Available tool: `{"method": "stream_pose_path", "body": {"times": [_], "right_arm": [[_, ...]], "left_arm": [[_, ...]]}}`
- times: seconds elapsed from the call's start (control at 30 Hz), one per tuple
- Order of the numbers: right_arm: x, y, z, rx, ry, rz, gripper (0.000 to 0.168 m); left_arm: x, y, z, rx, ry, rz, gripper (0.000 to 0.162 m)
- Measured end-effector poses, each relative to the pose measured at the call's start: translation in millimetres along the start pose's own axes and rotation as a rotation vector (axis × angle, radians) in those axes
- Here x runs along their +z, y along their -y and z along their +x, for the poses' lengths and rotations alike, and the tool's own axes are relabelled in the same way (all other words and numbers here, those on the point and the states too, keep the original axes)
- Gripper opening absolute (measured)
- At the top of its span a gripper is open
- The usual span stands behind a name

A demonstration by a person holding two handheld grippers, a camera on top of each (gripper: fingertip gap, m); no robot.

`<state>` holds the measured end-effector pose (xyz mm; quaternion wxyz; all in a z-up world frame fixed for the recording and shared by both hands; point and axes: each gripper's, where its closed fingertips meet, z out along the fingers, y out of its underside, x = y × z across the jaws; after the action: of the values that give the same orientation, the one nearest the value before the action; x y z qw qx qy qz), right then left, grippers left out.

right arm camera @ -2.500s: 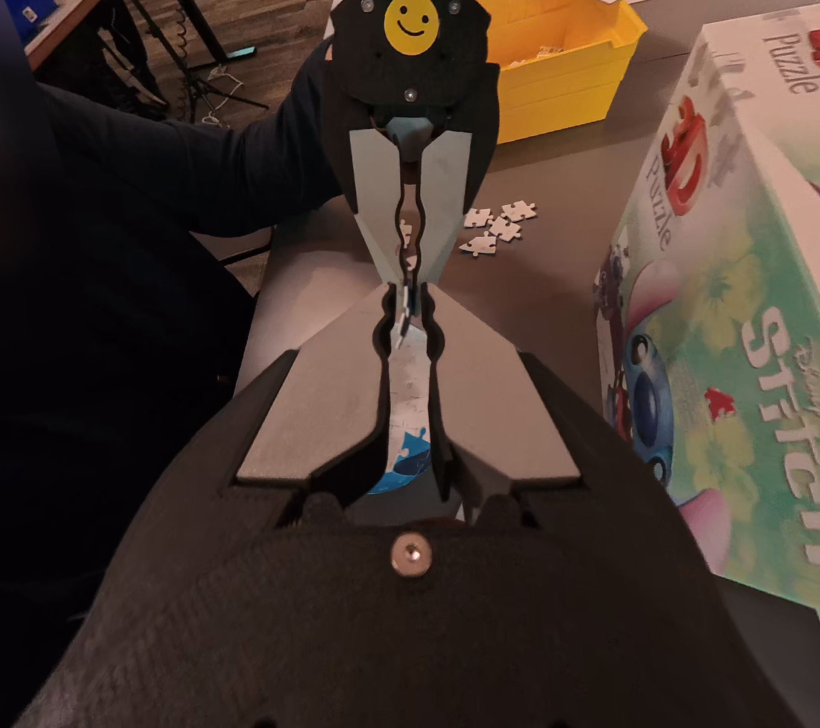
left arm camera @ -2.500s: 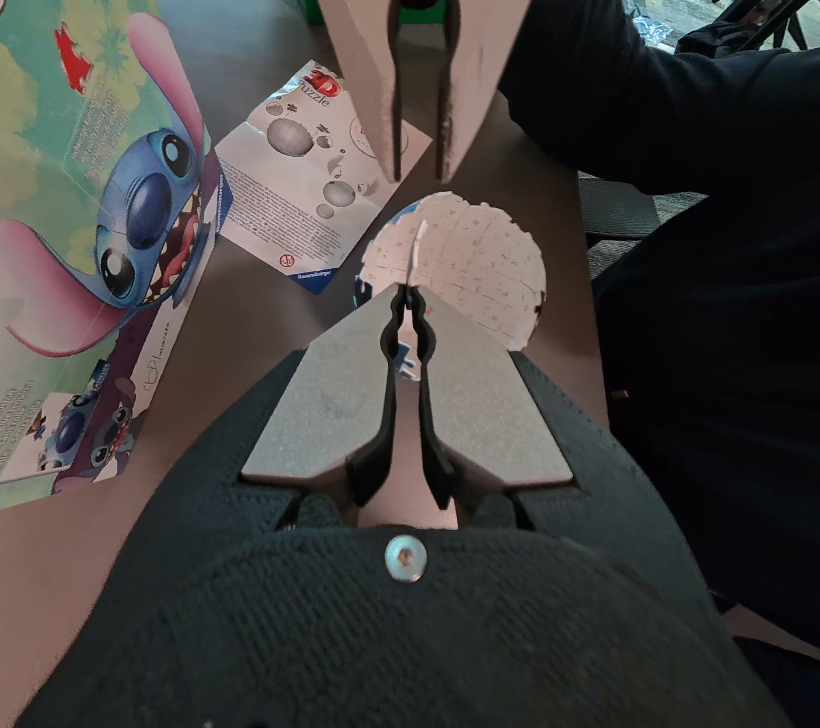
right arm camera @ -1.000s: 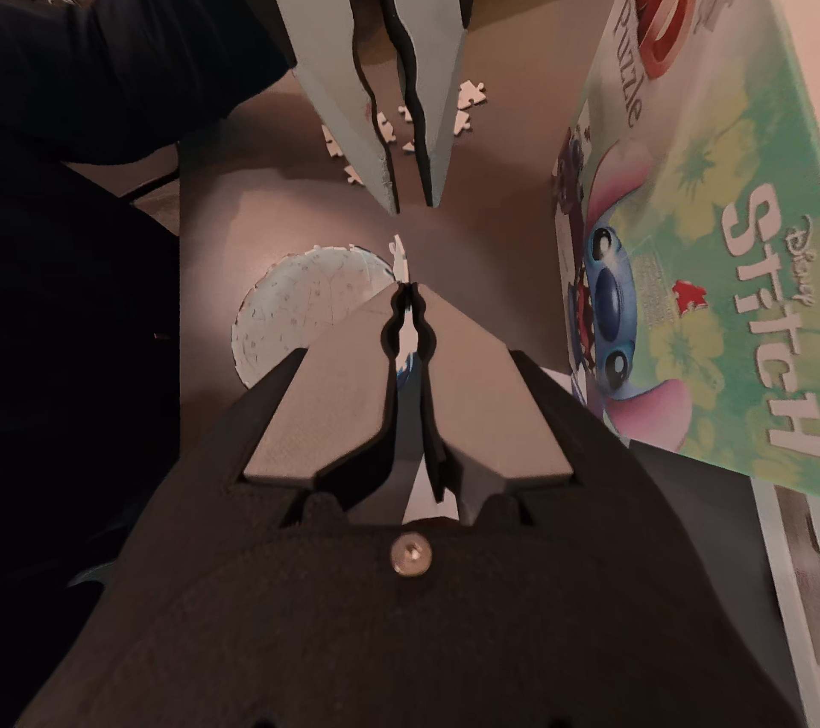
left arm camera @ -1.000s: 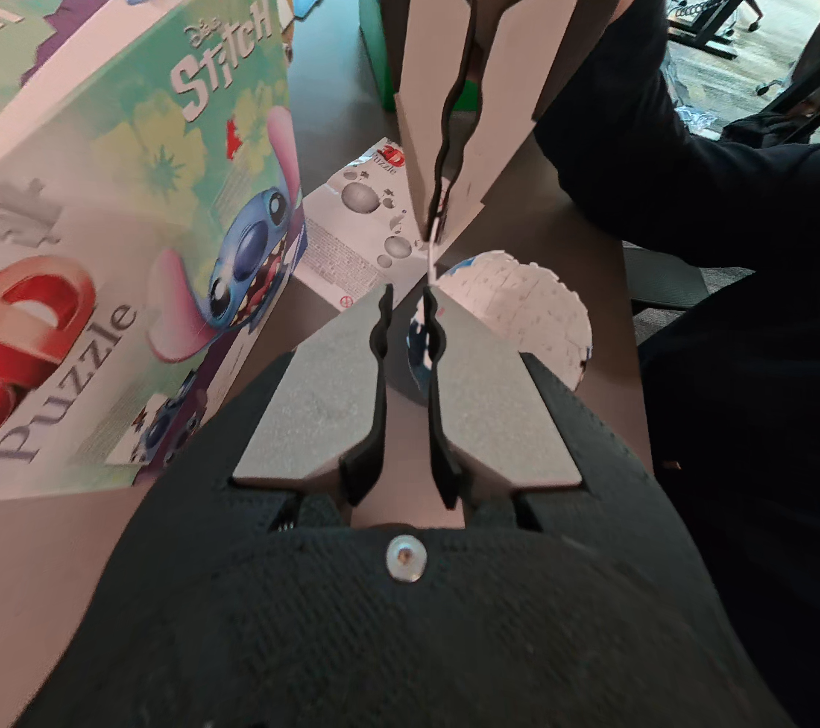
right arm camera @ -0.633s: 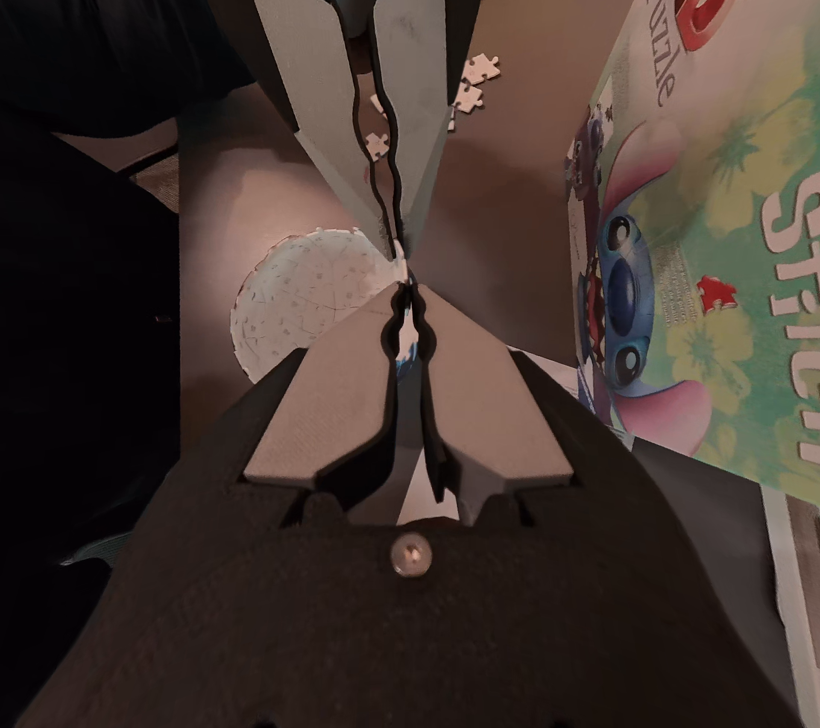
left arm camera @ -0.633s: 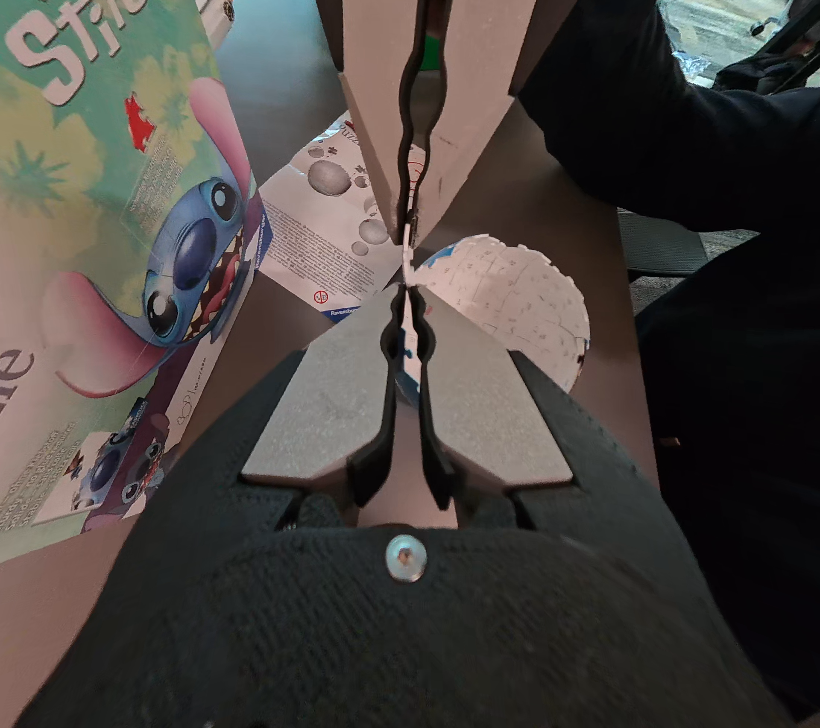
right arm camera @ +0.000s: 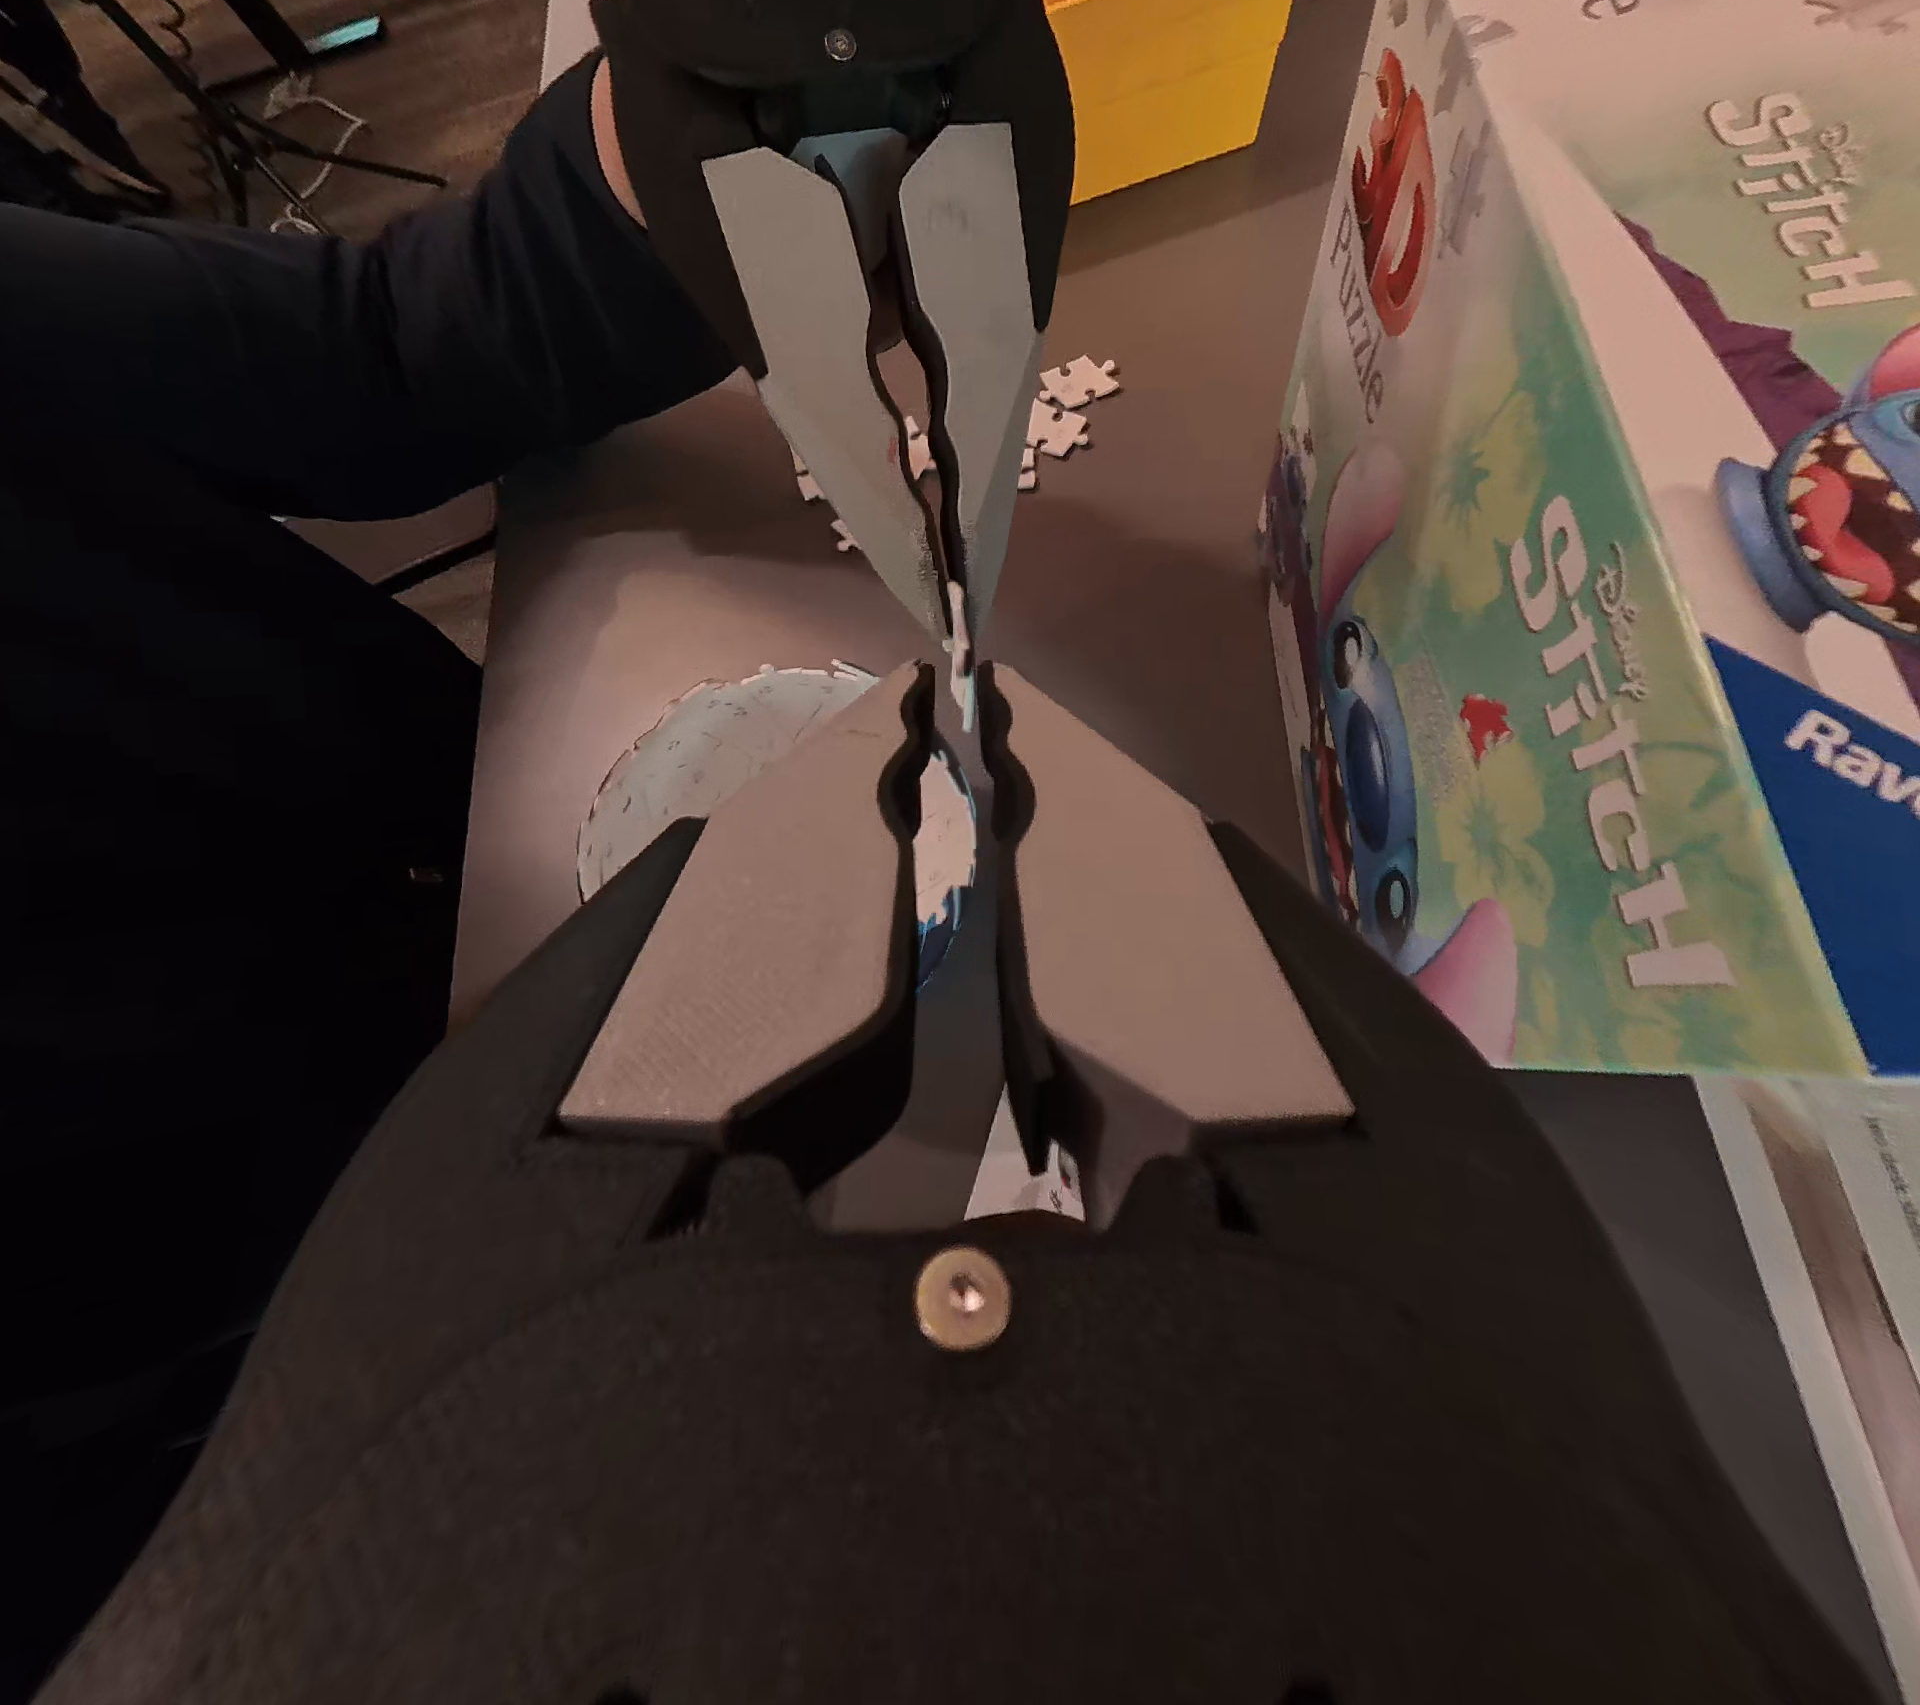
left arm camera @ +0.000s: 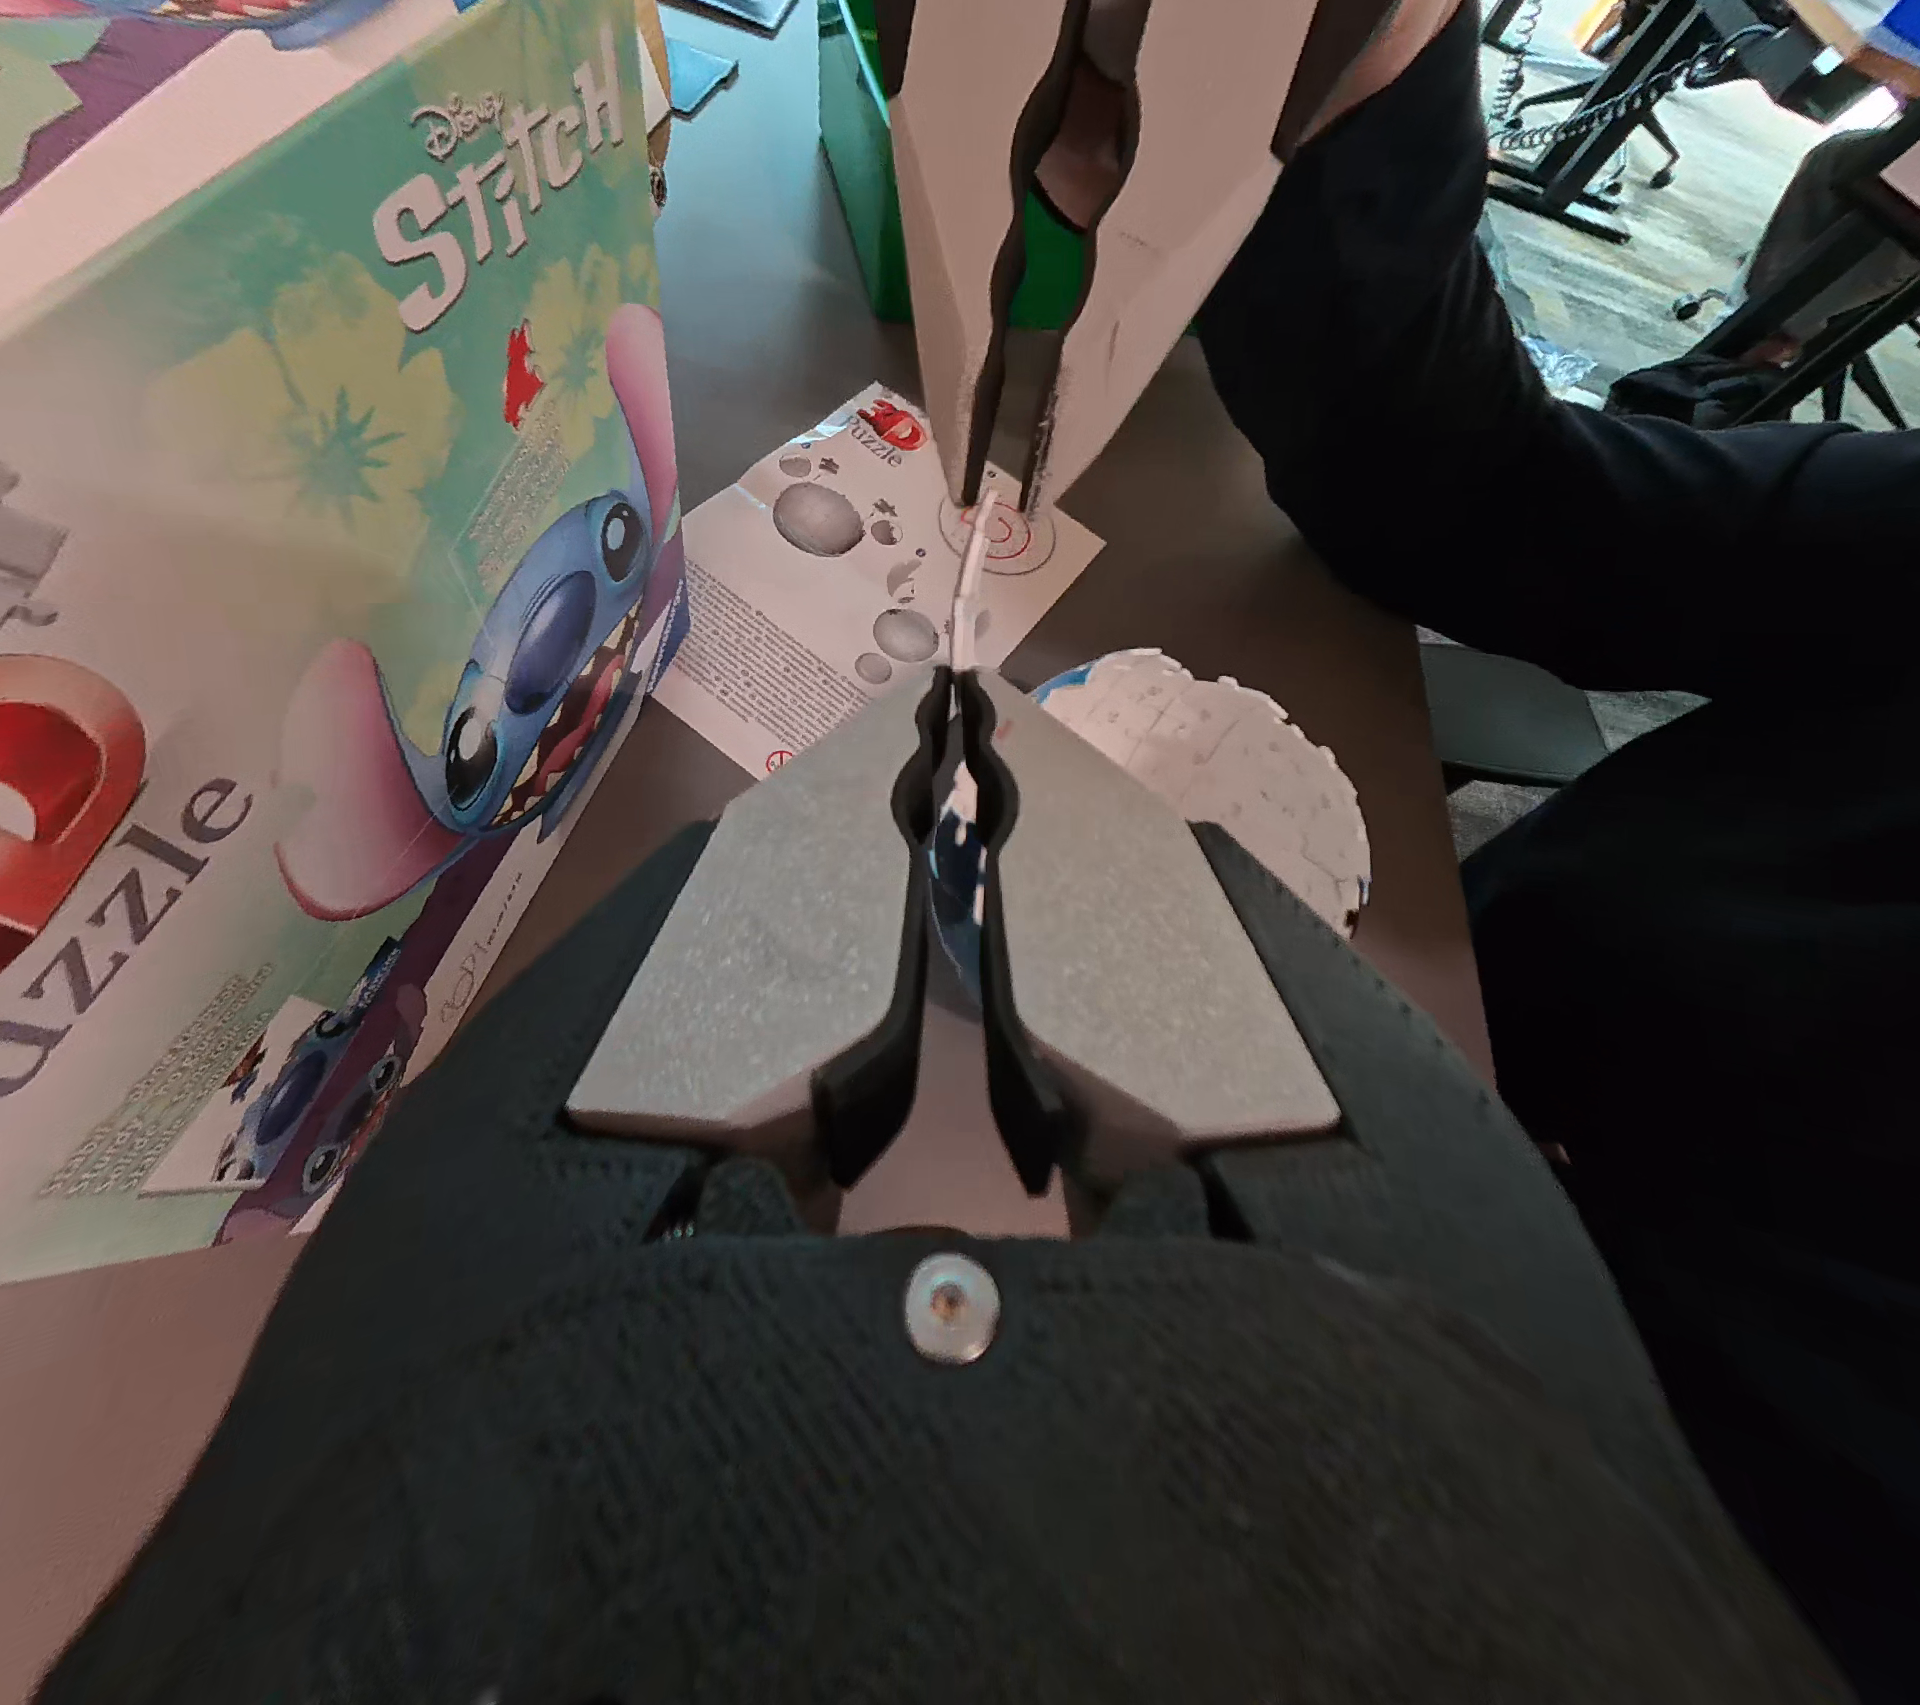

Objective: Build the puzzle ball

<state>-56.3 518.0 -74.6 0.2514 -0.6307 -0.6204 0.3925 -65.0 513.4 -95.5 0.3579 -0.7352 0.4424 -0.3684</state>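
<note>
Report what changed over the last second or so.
A second ago the right hand-held gripper pinched the puzzle piece while the left hand-held gripper stood open. Then both clamped it. Now the left is shut on the piece and the right has opened, letting go. The half-built ball and the puzzle box lie on the table as before.

Two wrist cams, each sitting right behind its own gripper, looking down along the fingers at a grey table [left arm camera: 748, 284]. They're facing each other at close range: each is seeing the opposite gripper head-on. Both are sharing the half-built puzzle ball [left arm camera: 1226, 772] [right arm camera: 707, 762] & puzzle box [left arm camera: 312, 460] [right arm camera: 1558, 616].
</note>
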Motion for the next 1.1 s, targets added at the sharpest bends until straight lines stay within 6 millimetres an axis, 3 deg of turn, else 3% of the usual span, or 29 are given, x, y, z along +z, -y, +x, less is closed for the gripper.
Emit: {"method": "stream_pose_path", "body": {"times": [0.4, 1.1], "right_arm": [[9, -3, -5, -0.025, 0.011, -0.032, 0.0], [7, -2, -4, -0.016, 0.014, -0.02, 0.004]], "left_arm": [[13, -15, 6, 0.004, -0.023, -0.088, 0.0], [13, -16, 5, 0.007, -0.021, -0.088, 0.0]]}}
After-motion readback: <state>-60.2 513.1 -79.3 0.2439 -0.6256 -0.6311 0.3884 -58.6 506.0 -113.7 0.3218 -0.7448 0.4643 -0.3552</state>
